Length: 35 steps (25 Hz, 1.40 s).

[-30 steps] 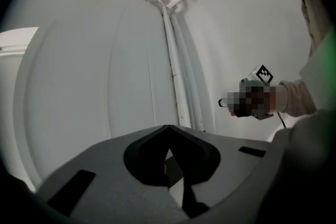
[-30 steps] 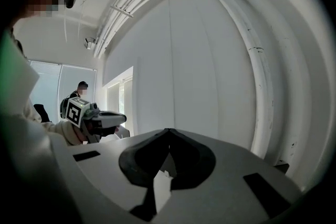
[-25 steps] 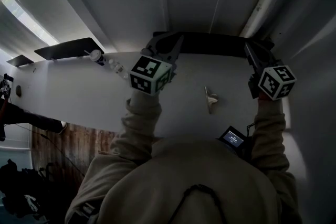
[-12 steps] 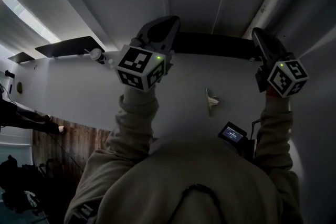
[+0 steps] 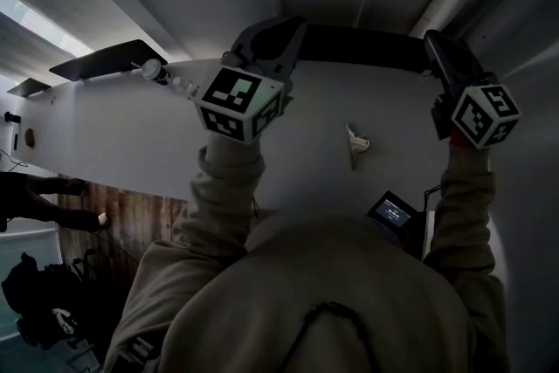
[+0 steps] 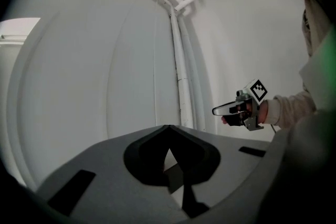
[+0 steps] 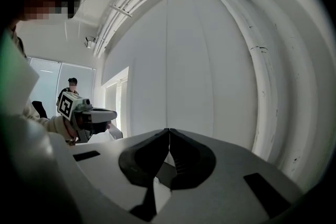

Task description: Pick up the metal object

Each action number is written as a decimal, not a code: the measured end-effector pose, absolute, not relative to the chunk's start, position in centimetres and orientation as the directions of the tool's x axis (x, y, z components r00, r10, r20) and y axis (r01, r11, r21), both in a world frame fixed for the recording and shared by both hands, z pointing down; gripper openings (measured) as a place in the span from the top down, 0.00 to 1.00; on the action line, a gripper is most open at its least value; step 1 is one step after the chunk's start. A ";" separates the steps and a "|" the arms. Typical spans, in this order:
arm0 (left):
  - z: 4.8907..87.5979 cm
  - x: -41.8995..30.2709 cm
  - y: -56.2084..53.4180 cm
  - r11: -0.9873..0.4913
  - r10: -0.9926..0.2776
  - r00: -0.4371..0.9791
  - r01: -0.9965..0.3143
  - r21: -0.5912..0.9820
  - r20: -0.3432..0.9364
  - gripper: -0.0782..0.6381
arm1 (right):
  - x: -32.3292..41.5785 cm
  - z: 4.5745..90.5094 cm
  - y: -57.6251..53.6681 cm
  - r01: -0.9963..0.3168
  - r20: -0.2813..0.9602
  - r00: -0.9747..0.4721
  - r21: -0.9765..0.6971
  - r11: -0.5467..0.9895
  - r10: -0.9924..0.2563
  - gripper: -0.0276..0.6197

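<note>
You hold the left gripper [image 5: 284, 31] and the right gripper [image 5: 434, 44], each with its black-and-white marker cube, above the long white table [image 5: 113, 144]. Both point away from you, toward the far edge of the table and the white wall behind it.

In the left gripper view, the dark jaws of the left gripper [image 6: 168, 128] are pressed together at the tips, and nothing is between them. In the right gripper view, the jaws of the right gripper [image 7: 169, 131] are also pressed together along their whole length, with nothing pinched. Each gripper view also shows the other gripper from the side, at about the same height above the table: the right gripper [image 6: 217, 111] and the left gripper [image 7: 112, 112].

The small pale metal object [image 5: 355, 146] lies flat on the table, in its right part and nearer to your edge than to the far edge. No gripper touches it. Its long axis runs from the far edge of the table to the near edge. The narrow end points to the near edge, toward you. The broader end is on the far side and has a small tab going to the right.

A small black device with a lit screen [image 5: 393, 212] is at the near edge of the table, just on your side of the metal object.
</note>
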<state>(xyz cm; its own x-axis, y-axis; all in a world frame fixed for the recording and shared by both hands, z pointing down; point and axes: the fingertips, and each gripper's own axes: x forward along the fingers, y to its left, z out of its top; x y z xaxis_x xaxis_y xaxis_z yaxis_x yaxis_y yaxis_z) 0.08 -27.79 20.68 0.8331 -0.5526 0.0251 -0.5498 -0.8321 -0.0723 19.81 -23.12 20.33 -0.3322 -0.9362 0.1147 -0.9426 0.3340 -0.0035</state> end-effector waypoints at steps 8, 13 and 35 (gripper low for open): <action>23.4 0.4 -28.1 -0.843 -0.539 0.841 -0.538 -0.028 0.057 0.89 | 19.5 23.8 -23.4 -0.940 0.186 -0.339 -0.032 0.339 -0.922 0.93; 26.0 0.8 -28.1 -0.849 -0.526 0.845 -0.529 0.004 0.093 0.89 | 19.6 26.3 -23.2 -0.940 0.227 -0.340 -0.056 0.336 -0.912 0.93; 36.2 4.8 -27.8 -0.857 -0.463 0.851 -0.501 0.119 0.247 0.89 | 21.1 36.9 -22.5 -0.940 0.350 -0.338 -0.167 0.297 -0.873 0.92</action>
